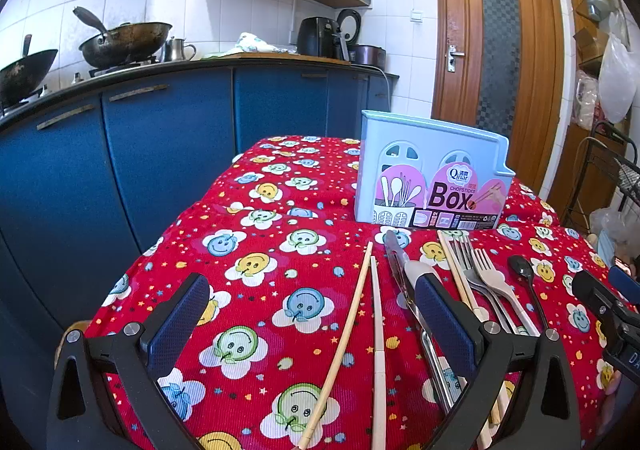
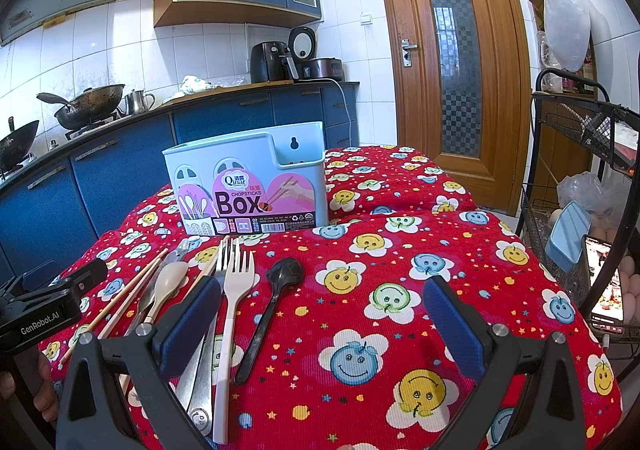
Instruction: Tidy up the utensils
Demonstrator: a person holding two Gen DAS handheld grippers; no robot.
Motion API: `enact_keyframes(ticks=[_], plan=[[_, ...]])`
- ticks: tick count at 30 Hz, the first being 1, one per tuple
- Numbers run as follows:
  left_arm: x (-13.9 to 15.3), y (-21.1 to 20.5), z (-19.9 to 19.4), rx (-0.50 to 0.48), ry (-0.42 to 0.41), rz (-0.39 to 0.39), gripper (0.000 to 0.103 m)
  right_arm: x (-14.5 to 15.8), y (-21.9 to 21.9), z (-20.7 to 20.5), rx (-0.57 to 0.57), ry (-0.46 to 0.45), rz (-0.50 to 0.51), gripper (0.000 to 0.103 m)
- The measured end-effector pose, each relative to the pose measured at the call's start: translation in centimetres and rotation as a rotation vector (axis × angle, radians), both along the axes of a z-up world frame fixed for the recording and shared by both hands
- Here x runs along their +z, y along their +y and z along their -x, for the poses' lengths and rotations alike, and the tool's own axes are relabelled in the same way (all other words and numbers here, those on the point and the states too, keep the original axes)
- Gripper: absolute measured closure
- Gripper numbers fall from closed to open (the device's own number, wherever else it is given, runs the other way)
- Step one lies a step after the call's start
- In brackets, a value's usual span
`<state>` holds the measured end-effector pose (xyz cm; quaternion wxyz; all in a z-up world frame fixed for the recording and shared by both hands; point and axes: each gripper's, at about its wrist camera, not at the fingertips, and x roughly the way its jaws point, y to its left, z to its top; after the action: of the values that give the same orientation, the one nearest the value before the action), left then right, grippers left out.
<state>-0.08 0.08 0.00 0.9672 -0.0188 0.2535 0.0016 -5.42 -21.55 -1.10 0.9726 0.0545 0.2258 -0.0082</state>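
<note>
Red smiley-patterned cloth covers the table [image 2: 440,209], where chopsticks [image 1: 376,330], forks [image 2: 234,314] and spoons [image 2: 276,302] all lie loose before the seemingly empty blue chopsticks box [image 2: 248,177], with left tongs [image 1: 312,322] and right tongs [image 2: 320,326] wide and empty, so sorting looks unstarted.

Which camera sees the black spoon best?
The right wrist view: the whole black spoon lies unobstructed between the open fingers. The left wrist view shows the black spoon small, far right, handle partly hidden.

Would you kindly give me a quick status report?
Both grippers open, empty. Utensils loose on cloth before chopsticks box. Nothing in the way.
</note>
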Motion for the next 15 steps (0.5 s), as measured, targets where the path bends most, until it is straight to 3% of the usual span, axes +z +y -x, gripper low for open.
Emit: enact_keyframes(ticks=[15], plan=[[0.64,-0.05,0.33,0.0,-0.009,-0.015,0.001,-0.03,-0.08,-0.07,-0.003,0.002,0.0,0.0]])
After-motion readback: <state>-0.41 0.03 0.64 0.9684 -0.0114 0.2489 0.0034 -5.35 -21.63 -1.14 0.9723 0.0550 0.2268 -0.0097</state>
